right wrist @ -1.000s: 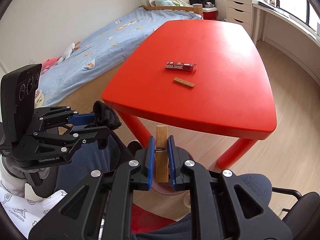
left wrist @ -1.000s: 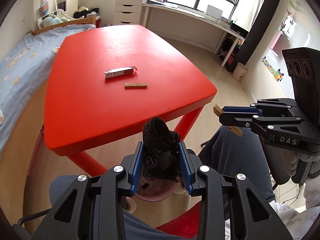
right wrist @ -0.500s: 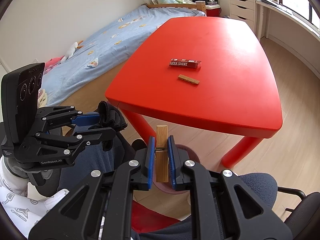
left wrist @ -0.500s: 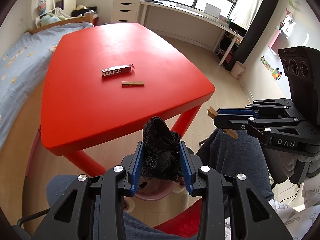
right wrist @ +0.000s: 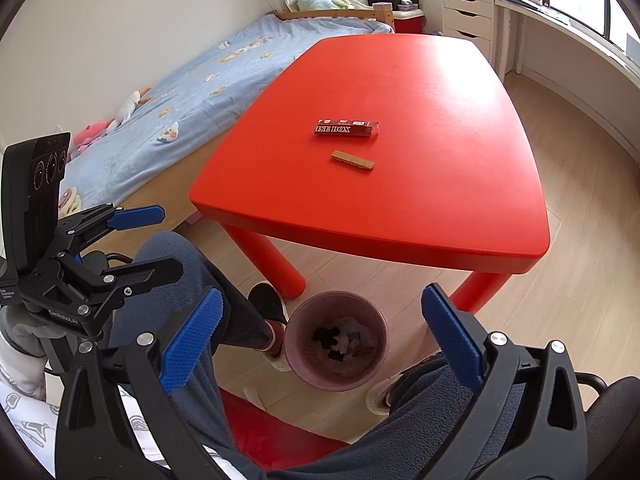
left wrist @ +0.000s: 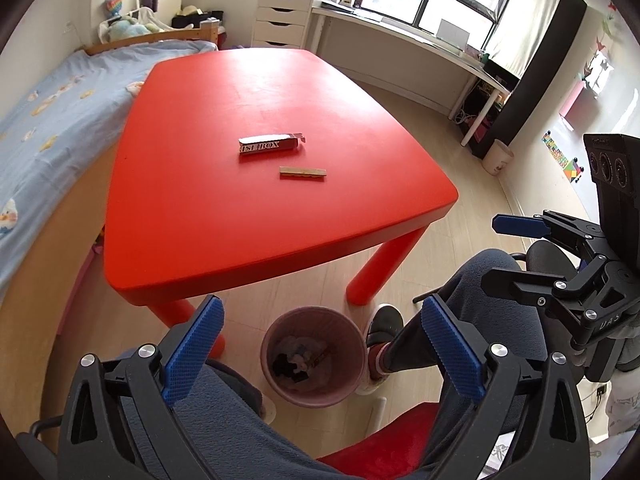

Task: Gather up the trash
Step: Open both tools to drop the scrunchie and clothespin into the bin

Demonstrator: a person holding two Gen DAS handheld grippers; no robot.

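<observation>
Both tongs, the left (left wrist: 320,344) and the right (right wrist: 320,336), are opening wide with nothing between them; the dark scrap and the wooden peg held a moment ago have been dropped into the pink bin (left wrist: 314,356) below. On the red table (left wrist: 256,216), a small box (left wrist: 268,145) and another peg (left wrist: 303,173) are left. A bed (right wrist: 168,112) is seen beside it.

Red box (left wrist: 267,147) and wooden stick (left wrist: 303,173) flat on table (left wrist: 200,216).
</observation>
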